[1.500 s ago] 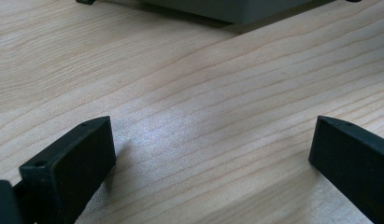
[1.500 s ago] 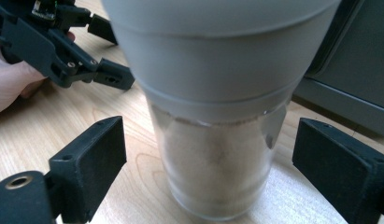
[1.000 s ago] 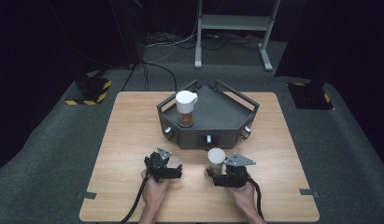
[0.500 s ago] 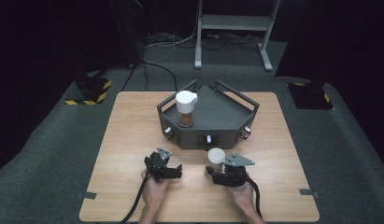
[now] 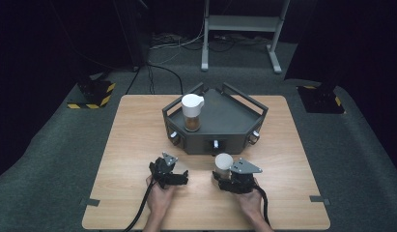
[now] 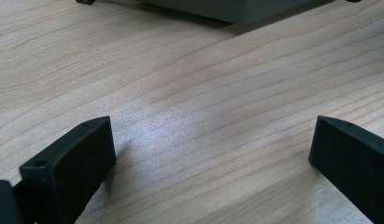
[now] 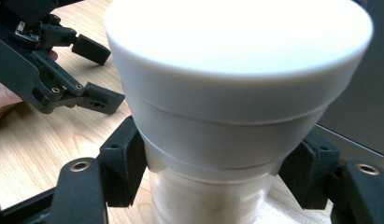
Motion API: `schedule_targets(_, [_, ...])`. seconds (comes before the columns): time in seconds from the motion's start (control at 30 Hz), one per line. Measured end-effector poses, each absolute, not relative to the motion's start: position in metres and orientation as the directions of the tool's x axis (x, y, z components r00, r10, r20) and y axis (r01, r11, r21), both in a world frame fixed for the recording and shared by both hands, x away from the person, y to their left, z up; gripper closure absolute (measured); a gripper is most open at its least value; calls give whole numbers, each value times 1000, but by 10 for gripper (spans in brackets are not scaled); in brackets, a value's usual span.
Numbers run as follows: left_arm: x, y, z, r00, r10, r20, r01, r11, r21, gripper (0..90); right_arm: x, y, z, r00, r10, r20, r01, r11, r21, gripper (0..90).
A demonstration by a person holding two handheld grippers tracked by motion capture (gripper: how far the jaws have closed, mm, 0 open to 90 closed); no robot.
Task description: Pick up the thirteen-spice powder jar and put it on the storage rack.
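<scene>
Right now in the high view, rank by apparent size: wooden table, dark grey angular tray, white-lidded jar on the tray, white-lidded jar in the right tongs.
1. Wooden table
2. Dark grey angular tray
3. The white-lidded jar on the tray and the white-lidded jar in the right tongs: unsure, the tongs hide part of one.

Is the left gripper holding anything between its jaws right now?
No, the left gripper stands open, with bare wooden table between its jaws.
</scene>
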State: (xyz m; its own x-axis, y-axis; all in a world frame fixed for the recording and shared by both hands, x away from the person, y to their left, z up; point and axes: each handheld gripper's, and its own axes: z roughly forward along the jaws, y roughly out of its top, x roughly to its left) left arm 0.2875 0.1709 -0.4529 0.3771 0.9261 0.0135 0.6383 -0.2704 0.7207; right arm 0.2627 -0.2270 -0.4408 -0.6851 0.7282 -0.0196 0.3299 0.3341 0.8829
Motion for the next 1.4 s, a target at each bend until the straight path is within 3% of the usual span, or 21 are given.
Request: schedule_targets(1.4, [288, 171, -453, 377, 926, 14, 638, -271, 720, 3, 266, -244, -429, -689, 725, -2, 347, 332, 877, 326])
